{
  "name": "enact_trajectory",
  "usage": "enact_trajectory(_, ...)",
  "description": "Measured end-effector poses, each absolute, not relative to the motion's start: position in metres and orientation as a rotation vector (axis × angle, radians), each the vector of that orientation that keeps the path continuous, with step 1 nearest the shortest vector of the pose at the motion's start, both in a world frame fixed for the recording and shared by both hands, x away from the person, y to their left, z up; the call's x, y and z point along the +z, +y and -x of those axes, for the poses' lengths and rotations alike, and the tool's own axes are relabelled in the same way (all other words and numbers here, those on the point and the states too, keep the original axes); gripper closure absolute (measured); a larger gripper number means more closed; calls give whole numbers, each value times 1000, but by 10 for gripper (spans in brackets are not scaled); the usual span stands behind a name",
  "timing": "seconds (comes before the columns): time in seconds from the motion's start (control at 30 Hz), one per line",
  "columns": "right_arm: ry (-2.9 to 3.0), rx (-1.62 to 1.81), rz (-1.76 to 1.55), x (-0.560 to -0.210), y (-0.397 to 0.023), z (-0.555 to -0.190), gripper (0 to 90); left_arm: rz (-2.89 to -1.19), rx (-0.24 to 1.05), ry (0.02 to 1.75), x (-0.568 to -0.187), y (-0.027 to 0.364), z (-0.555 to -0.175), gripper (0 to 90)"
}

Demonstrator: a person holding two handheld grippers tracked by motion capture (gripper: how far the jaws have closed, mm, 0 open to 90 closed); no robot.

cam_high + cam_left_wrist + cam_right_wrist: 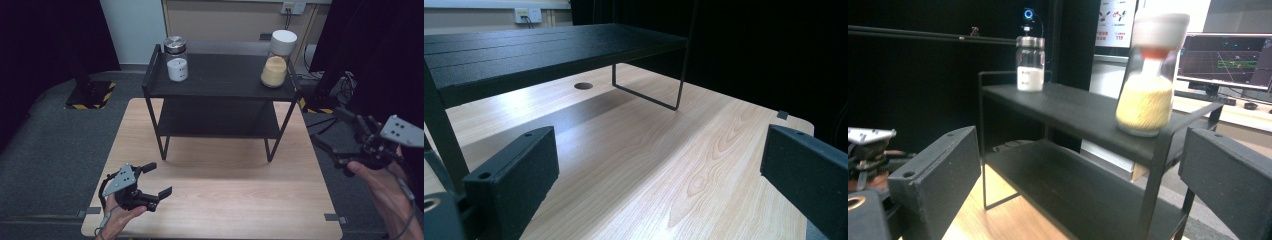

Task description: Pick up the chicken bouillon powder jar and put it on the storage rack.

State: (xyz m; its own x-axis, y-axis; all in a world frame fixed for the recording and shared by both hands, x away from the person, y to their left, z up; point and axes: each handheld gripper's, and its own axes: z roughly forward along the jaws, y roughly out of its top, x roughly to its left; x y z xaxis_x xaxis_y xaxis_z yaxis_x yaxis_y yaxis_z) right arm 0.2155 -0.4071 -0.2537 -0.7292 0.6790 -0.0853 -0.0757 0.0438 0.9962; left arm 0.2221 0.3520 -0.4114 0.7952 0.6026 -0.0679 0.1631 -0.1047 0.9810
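Note:
A black two-tier shelf stands at the far half of the wooden table. On its top tier, a clear jar with a silver lid and white contents is at the left. A white-lidded jar of yellow grains is at the right. My left gripper rests low over the table's near left corner, open, with nothing between its jaws. My right gripper hovers off the table's right edge and points toward the shelf, open and empty. In the right gripper view the yellow jar is nearest and the white jar farther back.
Grey carpet surrounds the table, with dark curtains on both sides. A stand base with yellow-black tape sits at far left, and cables lie at far right. The shelf's lower tier is bare. A round hole marks the tabletop under the shelf.

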Motion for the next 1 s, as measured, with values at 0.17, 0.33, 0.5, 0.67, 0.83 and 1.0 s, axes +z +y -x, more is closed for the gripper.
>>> enact_trajectory(0.17, 1779, 1754, -631, -290, -407, -213, 38, -1661, 413, 613, -412, 353, -222, 9)
enact_trajectory(0.33, 1785, 1755, -641, -320, -406, -210, 38, -1663, 415, 612, -412, 352, -223, 9)
enact_trajectory(0.5, 1813, 1732, -682, -342, -402, -203, 42, -1658, 412, 607, -413, 353, -223, 9)
enact_trajectory(0.67, 1828, 1712, -699, -363, -399, -197, 43, -1655, 413, 605, -413, 353, -223, 9)
enact_trajectory(0.83, 1834, 1626, -700, -382, -390, -188, 50, -1652, 411, 600, -413, 354, -224, 8)
enact_trajectory(1.0, 1833, 1611, -713, -395, -387, -186, 48, -1650, 411, 599, -413, 353, -224, 8)
